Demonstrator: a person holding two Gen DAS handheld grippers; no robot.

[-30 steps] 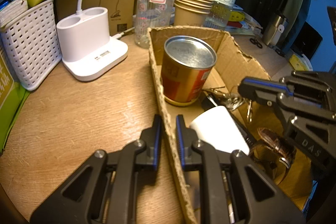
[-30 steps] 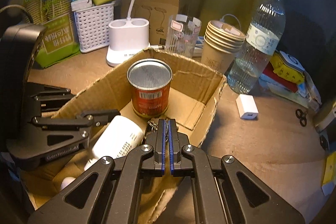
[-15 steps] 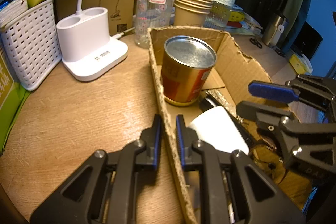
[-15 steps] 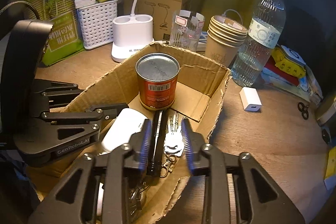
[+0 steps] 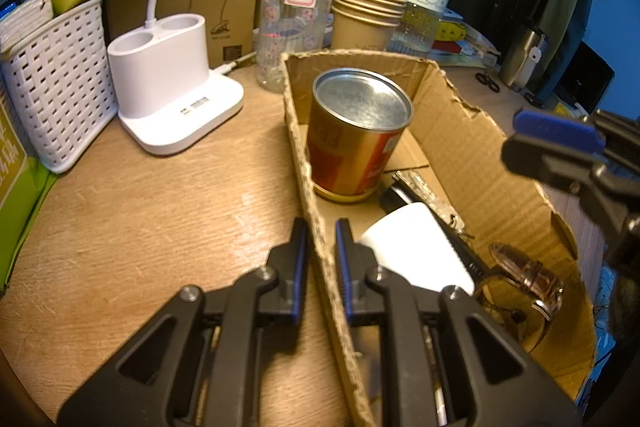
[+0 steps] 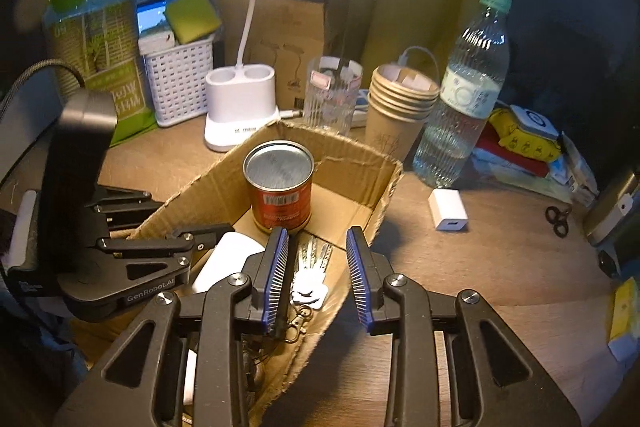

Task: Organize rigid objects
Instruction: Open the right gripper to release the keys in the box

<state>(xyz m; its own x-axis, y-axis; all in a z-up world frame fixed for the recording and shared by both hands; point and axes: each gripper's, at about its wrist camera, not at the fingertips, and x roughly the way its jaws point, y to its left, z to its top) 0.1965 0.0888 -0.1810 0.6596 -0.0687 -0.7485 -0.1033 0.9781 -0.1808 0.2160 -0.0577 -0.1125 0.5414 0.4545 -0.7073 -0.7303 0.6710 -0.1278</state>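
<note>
Keys (image 6: 310,267) in box (image 5: 480,163); R claw (image 6: 318,279) open above.

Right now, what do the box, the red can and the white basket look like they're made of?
Box: brown corrugated cardboard, matte, with ragged torn edges. Red can: probably metal, with a shiny brushed silver lid and a glossy printed label. White basket: likely moulded plastic in a perforated woven pattern.
</note>
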